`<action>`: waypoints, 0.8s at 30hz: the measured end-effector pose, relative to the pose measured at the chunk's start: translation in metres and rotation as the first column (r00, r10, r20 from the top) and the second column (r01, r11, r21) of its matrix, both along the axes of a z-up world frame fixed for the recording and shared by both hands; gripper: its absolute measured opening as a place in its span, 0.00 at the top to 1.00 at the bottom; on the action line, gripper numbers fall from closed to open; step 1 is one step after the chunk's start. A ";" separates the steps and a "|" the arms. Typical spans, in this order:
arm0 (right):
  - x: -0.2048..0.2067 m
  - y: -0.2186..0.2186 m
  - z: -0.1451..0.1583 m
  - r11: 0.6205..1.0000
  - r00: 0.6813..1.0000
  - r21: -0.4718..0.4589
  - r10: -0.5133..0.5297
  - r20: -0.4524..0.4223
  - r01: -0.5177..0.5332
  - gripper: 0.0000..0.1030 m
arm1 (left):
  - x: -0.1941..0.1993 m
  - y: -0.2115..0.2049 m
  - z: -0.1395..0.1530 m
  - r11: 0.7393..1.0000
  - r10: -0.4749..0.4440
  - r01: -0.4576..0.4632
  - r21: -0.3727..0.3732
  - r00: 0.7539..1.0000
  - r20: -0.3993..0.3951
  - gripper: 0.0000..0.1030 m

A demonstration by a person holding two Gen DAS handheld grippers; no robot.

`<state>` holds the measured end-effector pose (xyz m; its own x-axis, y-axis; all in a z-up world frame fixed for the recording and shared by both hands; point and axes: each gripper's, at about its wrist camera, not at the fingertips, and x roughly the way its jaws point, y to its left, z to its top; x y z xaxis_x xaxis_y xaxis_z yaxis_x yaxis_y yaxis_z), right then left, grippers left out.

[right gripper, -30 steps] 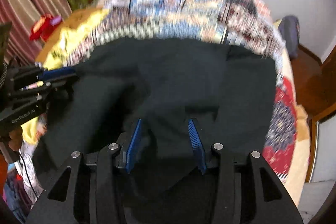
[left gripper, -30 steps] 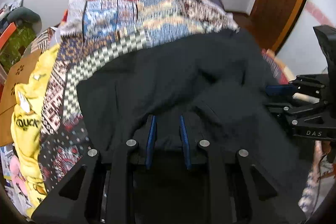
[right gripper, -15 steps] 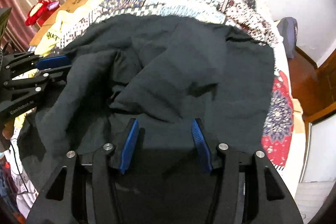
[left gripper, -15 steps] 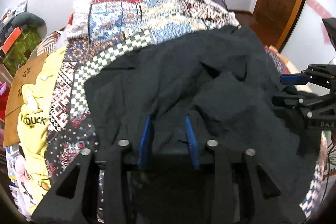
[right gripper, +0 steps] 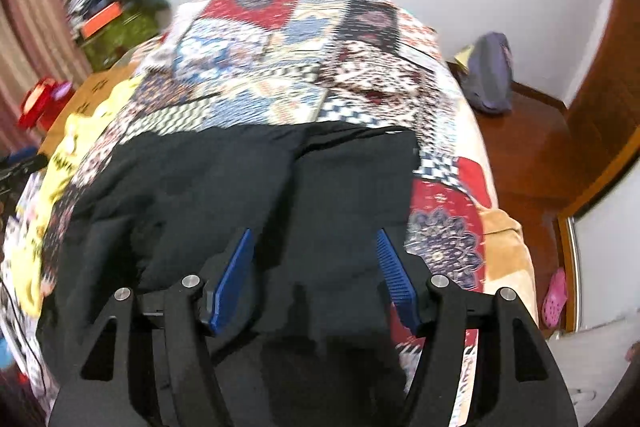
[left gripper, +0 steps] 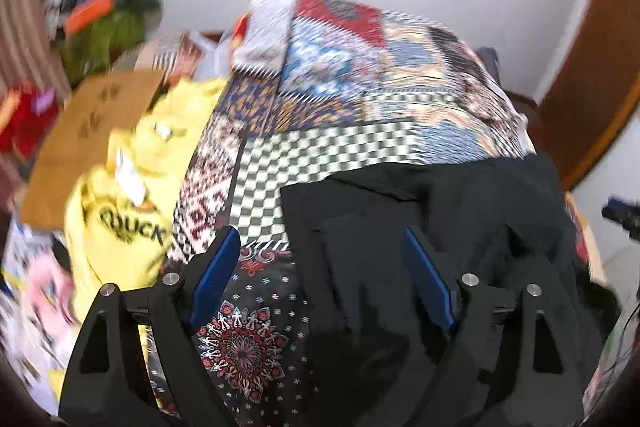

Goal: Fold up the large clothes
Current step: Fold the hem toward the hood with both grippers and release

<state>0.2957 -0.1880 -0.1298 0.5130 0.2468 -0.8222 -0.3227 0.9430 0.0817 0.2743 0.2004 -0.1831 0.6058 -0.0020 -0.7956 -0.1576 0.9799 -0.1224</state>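
Note:
A large black garment [right gripper: 248,195] lies spread on the patchwork bedspread [right gripper: 280,67], doubled over with a straight far edge. In the left wrist view the garment [left gripper: 440,227] fills the right half. My left gripper [left gripper: 320,239] is open and empty above the garment's left edge and the bedspread [left gripper: 340,99]. My right gripper [right gripper: 314,239] is open and empty above the garment's near right part. The right gripper's tip [left gripper: 620,213] shows at the far right edge of the left wrist view.
A yellow "DUCK" garment [left gripper: 128,195] and a brown cardboard sheet [left gripper: 84,131] lie left of the bed. Clutter and a striped curtain [right gripper: 24,27] stand at the left. A wooden door [right gripper: 600,87], a grey bag [right gripper: 488,71] and a pink shoe [right gripper: 554,297] are right.
Both grippers have opened wide and let go of the black garment, which now lies flatter on the bed. The left gripper has swung left; both views are blurred by motion.

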 end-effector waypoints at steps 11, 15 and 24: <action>0.070 -0.054 -0.072 0.987 0.965 0.079 -0.118 -0.235 0.140 0.42 | 0.038 0.035 -0.108 0.929 0.015 -0.089 -0.359 0.979 -0.202 0.20; 0.085 -0.061 -0.105 0.973 0.927 0.160 -0.101 -0.361 0.168 0.42 | 0.047 0.032 -0.128 0.868 -0.040 -0.049 -0.493 0.985 -0.169 0.24; 0.090 -0.053 -0.119 0.932 0.918 0.319 -0.034 -0.394 0.171 0.55 | 0.059 0.018 -0.131 0.886 -0.048 -0.020 -0.462 0.990 -0.134 0.66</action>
<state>0.3855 -0.2408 -0.2488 0.2201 0.5090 -0.8322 -0.1062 0.8605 0.4982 0.3336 0.2185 -0.3138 0.4871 -0.3971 -0.7778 -0.1927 0.8198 -0.5392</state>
